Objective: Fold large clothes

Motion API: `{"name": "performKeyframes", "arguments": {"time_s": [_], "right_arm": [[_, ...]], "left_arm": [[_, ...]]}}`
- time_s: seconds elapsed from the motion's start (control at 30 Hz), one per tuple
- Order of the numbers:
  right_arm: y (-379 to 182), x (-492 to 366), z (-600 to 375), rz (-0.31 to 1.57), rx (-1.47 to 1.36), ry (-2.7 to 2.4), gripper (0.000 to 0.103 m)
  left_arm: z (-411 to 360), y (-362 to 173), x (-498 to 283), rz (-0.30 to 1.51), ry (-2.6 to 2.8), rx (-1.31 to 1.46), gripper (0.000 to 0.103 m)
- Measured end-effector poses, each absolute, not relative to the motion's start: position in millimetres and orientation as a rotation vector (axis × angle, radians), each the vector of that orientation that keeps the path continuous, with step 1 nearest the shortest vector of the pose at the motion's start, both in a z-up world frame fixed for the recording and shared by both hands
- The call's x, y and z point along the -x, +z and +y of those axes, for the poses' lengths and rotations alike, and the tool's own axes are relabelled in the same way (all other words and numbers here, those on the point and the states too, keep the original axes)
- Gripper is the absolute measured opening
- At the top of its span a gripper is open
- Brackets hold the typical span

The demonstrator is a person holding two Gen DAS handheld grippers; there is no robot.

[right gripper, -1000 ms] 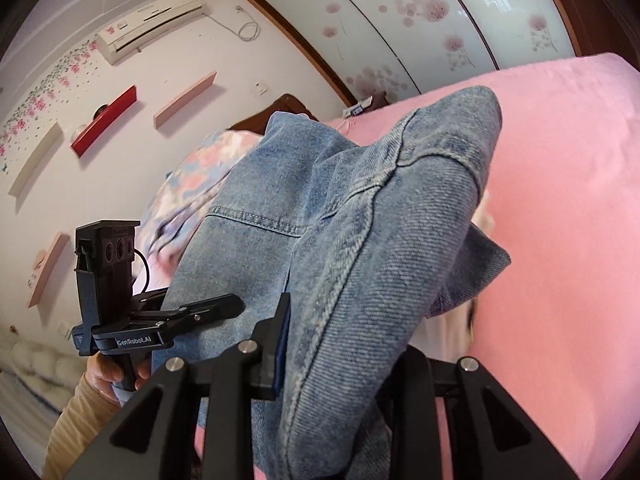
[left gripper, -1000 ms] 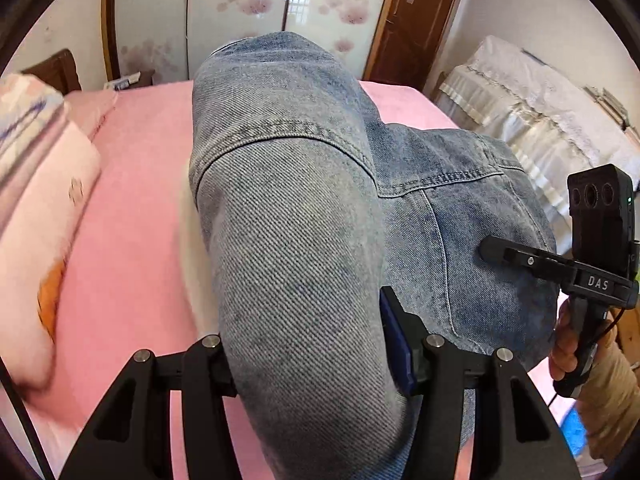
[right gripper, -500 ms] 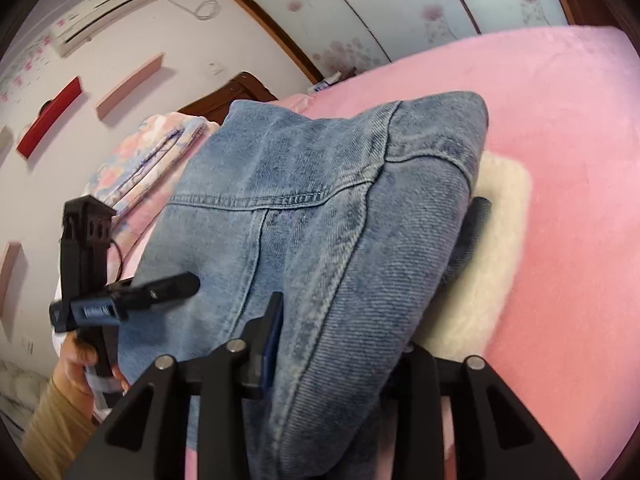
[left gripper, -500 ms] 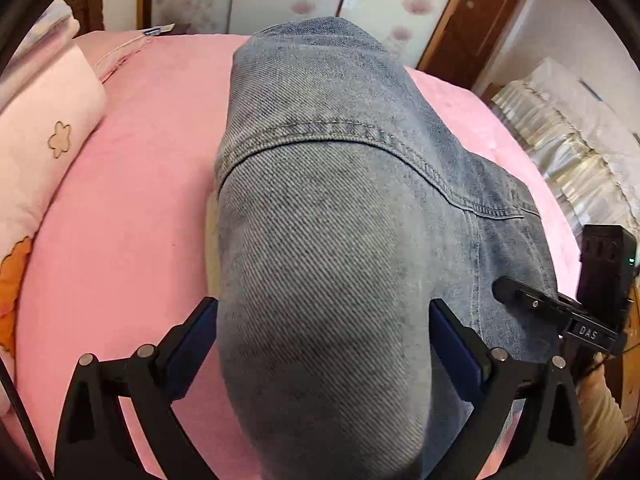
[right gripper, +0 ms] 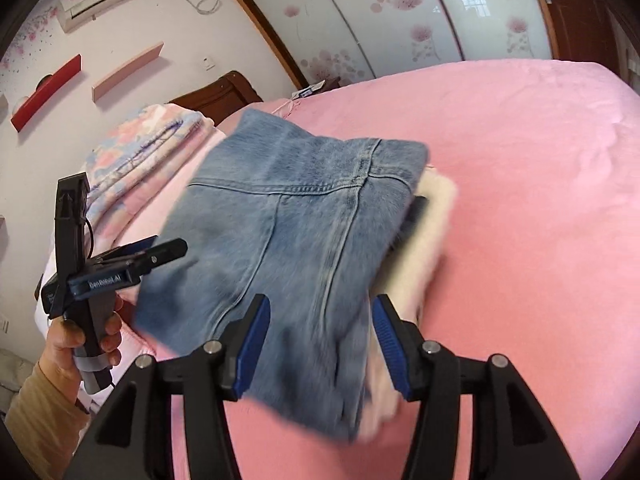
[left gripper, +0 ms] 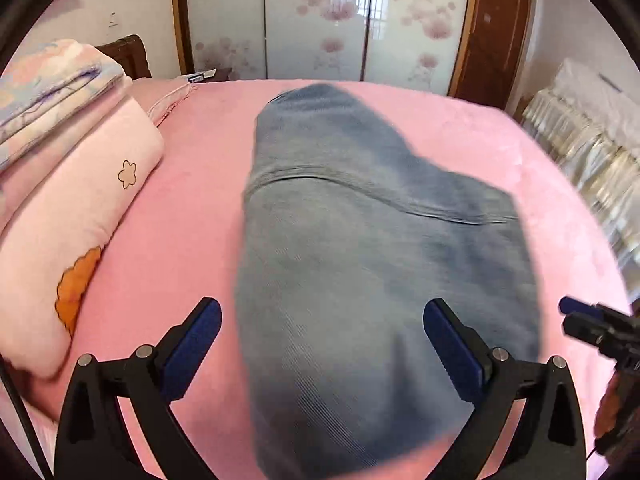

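Observation:
A folded blue denim jacket [left gripper: 360,260] lies along the pink bed [left gripper: 180,240]. My left gripper [left gripper: 324,340] stands wide open over its near end, with both blue pads clear of the cloth. In the right wrist view the jacket [right gripper: 304,216] shows its cream fleece lining [right gripper: 424,240] at the right edge. The jaws of my right gripper [right gripper: 320,344] are opening. The jacket's near edge sits between them, blurred, and the pads no longer pinch it. The left gripper [right gripper: 156,248] appears at the left, held in a hand [right gripper: 68,340]. The right gripper [left gripper: 570,316] peeks in at the right edge.
A pink quilt with flower prints [left gripper: 80,208] and a folded floral blanket [left gripper: 52,88] are stacked at the bed's left, by a dark headboard [right gripper: 216,100]. Wardrobe doors [left gripper: 320,20] stand behind. A lace-covered sofa [left gripper: 580,140] flanks the right. Bare pink sheet [right gripper: 520,200] spreads right of the jacket.
Both grippers came down and lowered the jacket onto the bed. The left jaws spread wide and released the denim. The right jaws went from gripping to parting.

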State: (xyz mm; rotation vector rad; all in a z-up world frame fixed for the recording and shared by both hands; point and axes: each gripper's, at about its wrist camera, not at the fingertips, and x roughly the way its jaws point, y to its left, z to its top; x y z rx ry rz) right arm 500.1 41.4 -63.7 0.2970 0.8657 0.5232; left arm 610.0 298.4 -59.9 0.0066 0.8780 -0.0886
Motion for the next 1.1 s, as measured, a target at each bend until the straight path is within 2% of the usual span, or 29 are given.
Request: {"name": "performKeyframes", "arguments": {"time_s": [0.17,0.4,0.67,0.9,1.1], "right_arm": [[-26.8,-419.6,21.1,0.911,-0.273,0.527,0.054],[29.2,-302.2,-11.9,0.862,-0.23,0.511,0.054],[69.9,-197.1,-61.6,0.822,-0.224,0.443,0.061],[88.1,-127.0,-96.3,0.79,-0.21,0.384,0.062],[88.6,-77.2,-115.7,0.754,-0.178,0.316,0.069]], "left_arm": [[253.1,-24.0,-529.2,0.868,-0.119,-0.083,0.101],[192.2,30.7,-393.4,0.829,-0.084,-0.078,0.101],[112.0,75.0,-265.9,0.791,-0.151,-0.118,0.101],[61.9,95.3,-182.3,0.744,-0.149,-0.144,0.101],[39.1,87.0,-129.6,0.724,-0.088,-0.091,0.101]]}}
